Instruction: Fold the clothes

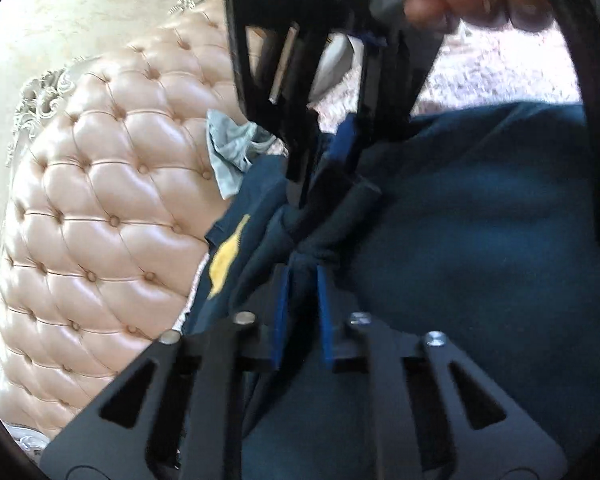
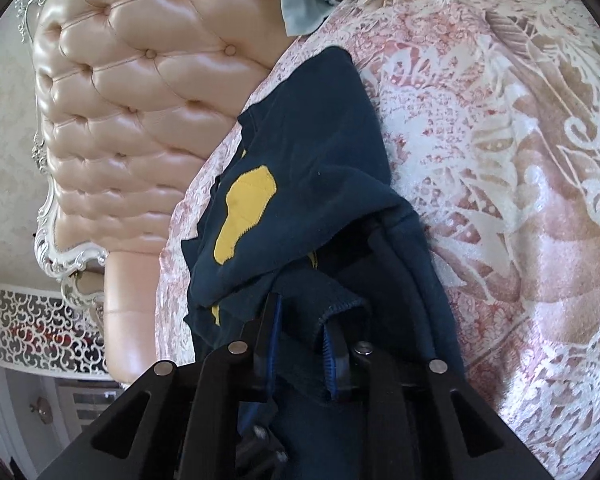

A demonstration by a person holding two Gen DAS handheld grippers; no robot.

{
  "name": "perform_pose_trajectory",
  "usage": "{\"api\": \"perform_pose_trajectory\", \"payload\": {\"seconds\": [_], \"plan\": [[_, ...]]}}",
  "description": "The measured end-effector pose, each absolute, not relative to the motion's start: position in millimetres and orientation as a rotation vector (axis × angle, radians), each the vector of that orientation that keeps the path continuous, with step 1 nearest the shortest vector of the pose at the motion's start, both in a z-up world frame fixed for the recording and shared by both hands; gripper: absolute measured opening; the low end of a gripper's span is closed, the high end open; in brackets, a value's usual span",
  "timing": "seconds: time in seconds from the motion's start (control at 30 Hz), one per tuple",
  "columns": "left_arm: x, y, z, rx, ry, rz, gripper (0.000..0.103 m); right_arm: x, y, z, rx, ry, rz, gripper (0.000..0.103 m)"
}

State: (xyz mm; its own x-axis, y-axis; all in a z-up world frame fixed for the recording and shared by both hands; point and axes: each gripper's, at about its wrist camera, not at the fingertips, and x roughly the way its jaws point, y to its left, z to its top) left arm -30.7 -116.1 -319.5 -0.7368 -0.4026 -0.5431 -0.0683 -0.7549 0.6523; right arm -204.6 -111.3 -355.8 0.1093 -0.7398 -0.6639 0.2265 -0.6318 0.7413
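Both claws are clamped on the same dark navy garment (image 2: 332, 152), a soft knit with yellow patches (image 2: 244, 212) sewn on. Left gripper (image 1: 304, 280) has its blue pads nearly together, pinching a bunched fold of the cloth. Right gripper (image 2: 300, 320) is likewise nearly closed, a stitched hem caught between its fingers. From there the garment drapes away over the pink patterned bedspread (image 2: 500, 160), beside the tufted headboard (image 2: 140, 100).

A tufted headboard (image 2: 140, 92) with a carved white frame (image 2: 50, 216) stands beside a pink floral bedspread (image 2: 500, 160).
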Motion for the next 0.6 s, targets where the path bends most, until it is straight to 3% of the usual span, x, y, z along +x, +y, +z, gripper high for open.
{"api": "perform_pose_trajectory", "payload": {"seconds": [0.27, 0.6], "plan": [[-29.4, -120.1, -319.8, 1.064, -1.037, -2.617, 0.008, -214.3, -109.0, -351.3, 1.623, -0.474, -1.695, 0.004], [-34.7, -133.8, -317.4, 1.092, -1.015, -2.666, 0.007, -220.8, -111.1, -362.4, 1.666, -0.41, -1.745, 0.0]]}}
